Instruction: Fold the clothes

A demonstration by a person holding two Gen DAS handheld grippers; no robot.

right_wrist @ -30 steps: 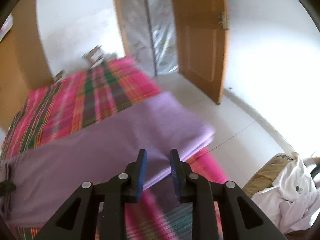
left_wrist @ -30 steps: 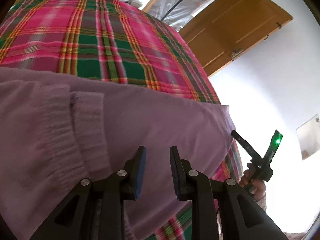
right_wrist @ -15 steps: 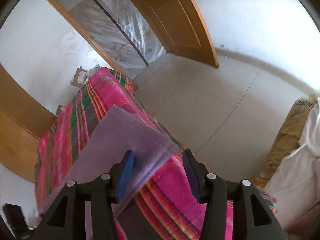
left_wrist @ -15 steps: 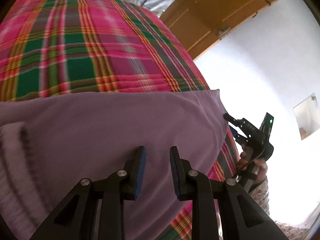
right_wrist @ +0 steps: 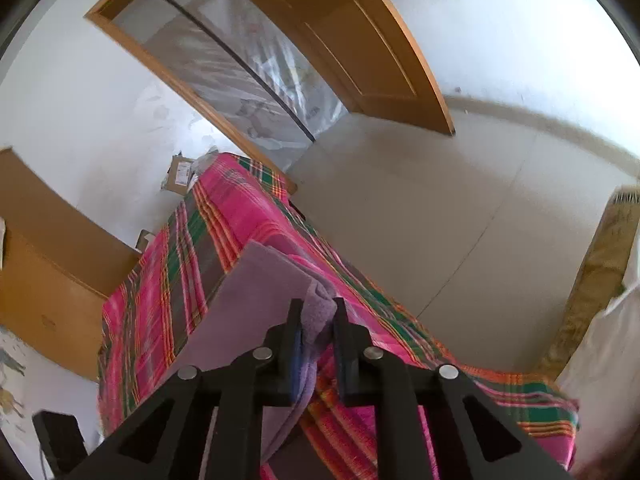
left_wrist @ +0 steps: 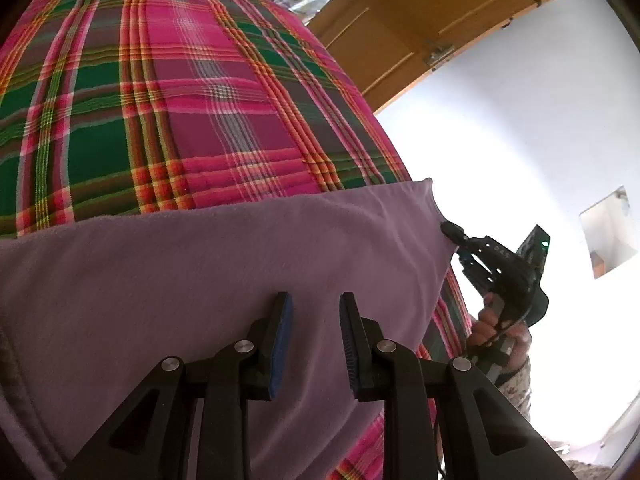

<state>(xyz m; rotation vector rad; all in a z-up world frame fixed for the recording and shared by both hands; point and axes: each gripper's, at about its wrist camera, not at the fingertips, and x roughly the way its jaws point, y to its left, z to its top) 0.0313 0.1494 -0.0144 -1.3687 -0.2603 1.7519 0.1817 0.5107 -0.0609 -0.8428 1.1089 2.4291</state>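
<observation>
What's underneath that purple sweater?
A pink and green plaid blanket lies under the purple sweater, showing beyond its edges. Whatever the sweater covers directly stays hidden.

A lilac knit sweater point(left_wrist: 224, 276) lies folded flat in layers across a bed spread with a pink-and-green plaid cover. Its corner point(right_wrist: 318, 310) at the bed's edge is bunched and lifted, its layered edges showing below.

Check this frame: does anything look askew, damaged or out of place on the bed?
Nothing stands out. The purple garment lies smooth on the plaid blanket; the right gripper pinches its corner, and the left gripper is open above the cloth.
</observation>
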